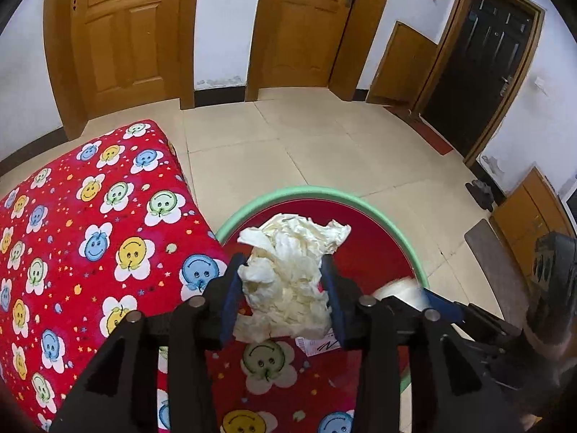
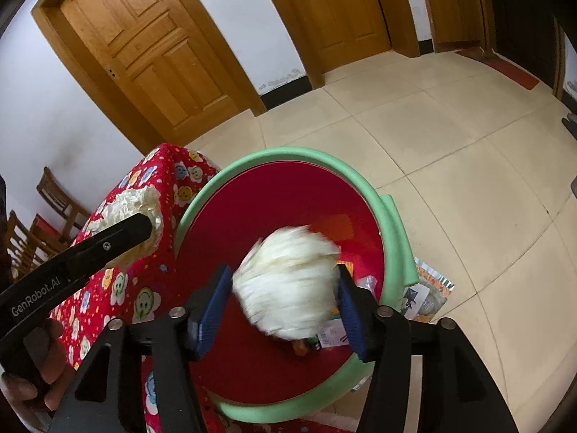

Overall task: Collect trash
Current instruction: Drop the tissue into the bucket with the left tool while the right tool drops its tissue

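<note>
My left gripper (image 1: pixel 285 281) is shut on a crumpled white paper wad (image 1: pixel 288 270), held over the table edge beside the red bin with a green rim (image 1: pixel 324 192). In the right wrist view the left gripper (image 2: pixel 144 223) with its wad (image 2: pixel 133 198) hangs over the table. My right gripper (image 2: pixel 285 288) stands over the bin's (image 2: pixel 393 223) mouth. Its jaws are spread, with a gap on the left side of a second white paper wad (image 2: pixel 288 281). That wad is motion-blurred and shows in the left wrist view (image 1: pixel 400 288) too.
A table with a red smiley-flower cloth (image 1: pixel 90 234) stands left of the bin. Small wrappers (image 2: pixel 331 335) lie in the bin. A printed packet (image 2: pixel 429 288) lies on the tiled floor right of the bin. Wooden doors (image 1: pixel 122 32) line the far wall. Wooden chairs (image 2: pixel 39 223) stand at left.
</note>
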`<state>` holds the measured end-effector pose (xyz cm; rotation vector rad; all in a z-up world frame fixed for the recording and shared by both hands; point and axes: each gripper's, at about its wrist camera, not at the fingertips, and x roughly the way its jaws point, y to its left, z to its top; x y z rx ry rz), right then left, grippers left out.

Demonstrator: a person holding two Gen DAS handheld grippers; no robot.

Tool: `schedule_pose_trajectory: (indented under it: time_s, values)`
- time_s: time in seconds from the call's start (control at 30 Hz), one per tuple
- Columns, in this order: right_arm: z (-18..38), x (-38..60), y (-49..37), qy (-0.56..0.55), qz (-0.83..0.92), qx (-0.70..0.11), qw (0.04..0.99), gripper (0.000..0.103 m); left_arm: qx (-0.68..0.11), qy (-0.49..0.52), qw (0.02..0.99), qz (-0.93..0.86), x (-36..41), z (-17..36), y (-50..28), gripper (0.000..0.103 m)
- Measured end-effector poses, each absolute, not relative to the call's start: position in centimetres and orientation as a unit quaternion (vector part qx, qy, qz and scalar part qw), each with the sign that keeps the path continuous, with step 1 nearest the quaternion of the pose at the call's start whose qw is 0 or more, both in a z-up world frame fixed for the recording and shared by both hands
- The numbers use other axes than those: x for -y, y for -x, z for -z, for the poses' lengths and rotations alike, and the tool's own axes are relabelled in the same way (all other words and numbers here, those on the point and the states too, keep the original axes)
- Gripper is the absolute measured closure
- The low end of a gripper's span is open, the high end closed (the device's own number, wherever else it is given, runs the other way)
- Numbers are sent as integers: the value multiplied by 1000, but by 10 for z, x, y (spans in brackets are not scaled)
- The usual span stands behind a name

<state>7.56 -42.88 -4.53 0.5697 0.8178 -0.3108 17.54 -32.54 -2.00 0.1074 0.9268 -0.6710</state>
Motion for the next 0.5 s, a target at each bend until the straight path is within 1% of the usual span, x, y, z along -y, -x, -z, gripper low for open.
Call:
schedule_pose_trajectory:
  time_s: [0.2,0.5]
  values:
    - [47,430,-71,-276,147,-389,866,38,-443,-40,837,320,325,21,-179,53]
    - [33,421,-63,-267,146,-382,873,38,-435,-34,844,313,314,7,-170,53]
